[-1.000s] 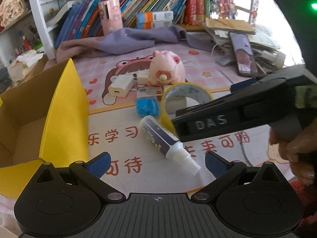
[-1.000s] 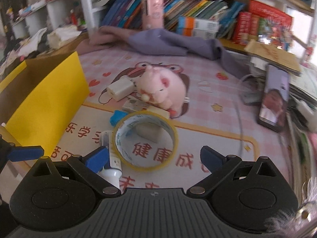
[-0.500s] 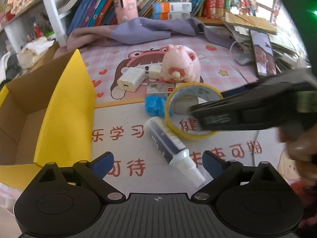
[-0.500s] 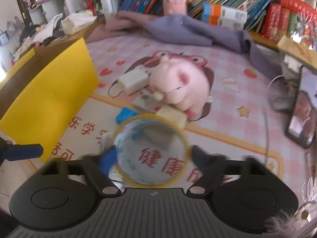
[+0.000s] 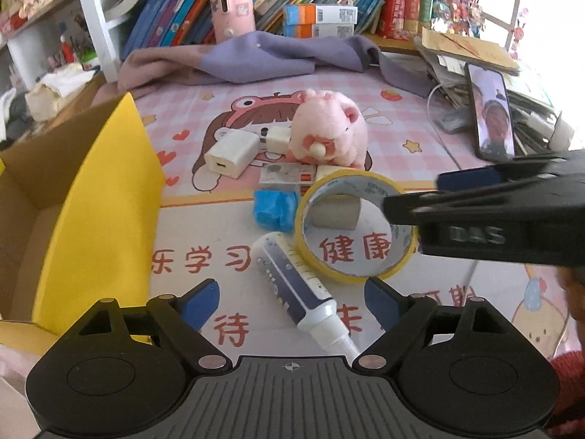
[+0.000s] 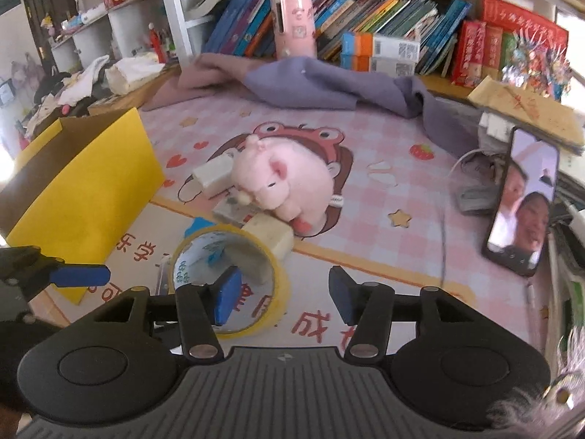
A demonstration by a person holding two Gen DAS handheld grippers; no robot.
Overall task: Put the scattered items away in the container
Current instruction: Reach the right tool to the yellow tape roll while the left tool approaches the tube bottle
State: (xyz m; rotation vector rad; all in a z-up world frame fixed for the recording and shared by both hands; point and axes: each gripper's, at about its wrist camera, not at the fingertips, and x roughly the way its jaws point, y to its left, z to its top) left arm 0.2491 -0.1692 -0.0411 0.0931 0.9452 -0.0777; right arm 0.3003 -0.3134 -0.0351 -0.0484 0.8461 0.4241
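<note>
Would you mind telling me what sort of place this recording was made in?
Most likely a child's study desk at home: a cartoon desk mat with Chinese characters, rows of books on shelves behind, and a pink plush pig among the clutter.

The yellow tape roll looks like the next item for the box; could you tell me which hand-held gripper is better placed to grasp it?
Right. The right hand-held gripper is open with one finger inside the tape roll and the other outside its wall. The left hand-held gripper is open over the tube.
</note>
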